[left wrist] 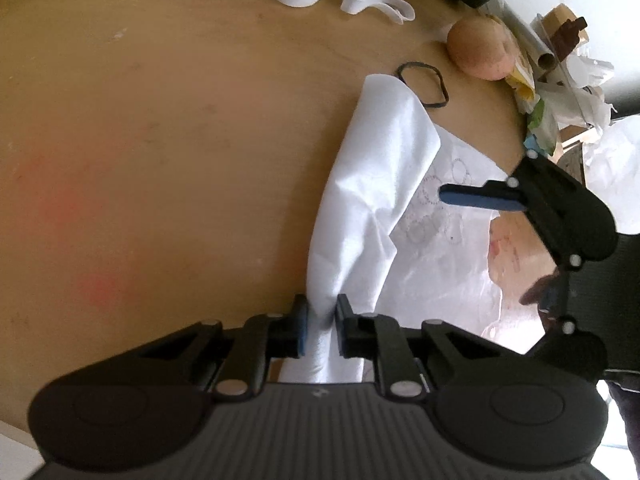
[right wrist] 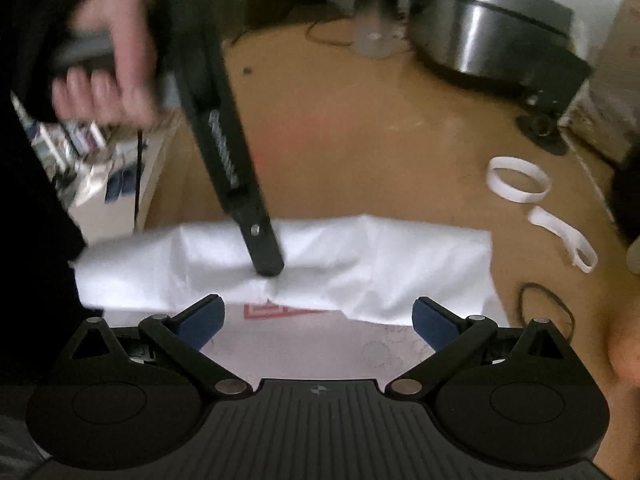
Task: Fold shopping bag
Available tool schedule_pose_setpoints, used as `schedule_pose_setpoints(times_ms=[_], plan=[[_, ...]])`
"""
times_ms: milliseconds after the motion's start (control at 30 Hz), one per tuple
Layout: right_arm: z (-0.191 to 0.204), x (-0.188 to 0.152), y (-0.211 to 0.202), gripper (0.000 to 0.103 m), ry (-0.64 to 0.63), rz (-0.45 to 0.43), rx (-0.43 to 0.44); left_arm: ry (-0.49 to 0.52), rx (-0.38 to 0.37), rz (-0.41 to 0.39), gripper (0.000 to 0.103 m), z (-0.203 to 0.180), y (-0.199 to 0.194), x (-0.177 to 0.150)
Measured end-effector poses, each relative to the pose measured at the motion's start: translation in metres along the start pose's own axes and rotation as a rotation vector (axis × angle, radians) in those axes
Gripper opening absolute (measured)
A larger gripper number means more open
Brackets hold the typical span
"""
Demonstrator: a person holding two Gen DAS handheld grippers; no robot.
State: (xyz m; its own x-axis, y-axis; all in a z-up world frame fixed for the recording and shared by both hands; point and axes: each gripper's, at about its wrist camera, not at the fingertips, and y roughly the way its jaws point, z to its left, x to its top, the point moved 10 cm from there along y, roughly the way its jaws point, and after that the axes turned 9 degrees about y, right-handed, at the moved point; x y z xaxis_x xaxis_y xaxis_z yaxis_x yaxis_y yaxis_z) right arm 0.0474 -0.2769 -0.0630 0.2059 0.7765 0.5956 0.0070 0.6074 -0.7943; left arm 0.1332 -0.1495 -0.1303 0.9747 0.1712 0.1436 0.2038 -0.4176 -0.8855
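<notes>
Left gripper (left wrist: 321, 326): fingers narrow, pinching a bunched fold of the white shopping bag (left wrist: 372, 200), which lies part-folded on the tabletop (left wrist: 160, 120). Right gripper (right wrist: 318, 322): fingers wide, nothing between them, above the bag's near edge. Black elastic band (left wrist: 424, 84) just beside the bag.

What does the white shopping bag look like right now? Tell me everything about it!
The shopping bag is white, thin and crinkly, like soft fabric or plastic. It lies on the tan table, with one side folded over into a long puffy flap. The flat layer underneath shows faint circle drawings and a red printed shape. The left gripper has its jaws pinched on the folded edge. The right gripper is open just above it.
</notes>
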Motion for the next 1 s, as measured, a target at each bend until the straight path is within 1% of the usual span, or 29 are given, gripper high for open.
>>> schedule_pose_setpoints(times_ms=[67,167,267,367,500,567,700,800,900,933,1000], plan=[[0.005,0.003,-0.001,0.103,0.002,-0.008,-0.001,-0.007,-0.006,-0.002,0.015,0.003,-0.002,0.000],[0.010,0.003,0.010,0.103,-0.025,0.024,-0.009,-0.008,-0.016,0.003,0.015,0.006,-0.003,-0.001],[0.015,0.005,0.022,0.103,-0.033,0.054,0.004,-0.004,-0.017,0.005,0.015,0.007,-0.005,-0.002],[0.021,0.007,0.026,0.103,-0.046,0.061,0.021,-0.004,-0.017,0.005,0.015,0.006,-0.003,-0.001],[0.024,0.005,0.034,0.103,-0.024,0.081,0.019,-0.013,-0.019,-0.001,0.015,0.007,-0.003,-0.002],[0.025,0.001,0.041,0.103,-0.006,0.106,-0.005,-0.015,-0.021,-0.004,0.015,0.006,-0.002,-0.002],[0.029,-0.003,0.046,0.103,-0.025,0.085,-0.050,-0.015,-0.026,-0.003,0.015,0.006,-0.002,-0.002],[0.029,-0.005,0.045,0.103,-0.019,0.075,-0.051,0.001,-0.039,0.002,0.016,0.006,-0.002,-0.002],[0.029,-0.007,0.045,0.103,-0.017,0.063,-0.048,0.003,-0.099,0.000,0.028,0.005,-0.002,-0.002],[0.029,-0.007,0.044,0.103,-0.016,0.060,-0.048,0.000,-0.117,-0.003,0.034,0.005,-0.002,-0.002],[0.027,-0.006,0.044,0.103,-0.013,0.055,-0.047,-0.001,-0.133,-0.010,0.035,0.004,-0.004,-0.002]])
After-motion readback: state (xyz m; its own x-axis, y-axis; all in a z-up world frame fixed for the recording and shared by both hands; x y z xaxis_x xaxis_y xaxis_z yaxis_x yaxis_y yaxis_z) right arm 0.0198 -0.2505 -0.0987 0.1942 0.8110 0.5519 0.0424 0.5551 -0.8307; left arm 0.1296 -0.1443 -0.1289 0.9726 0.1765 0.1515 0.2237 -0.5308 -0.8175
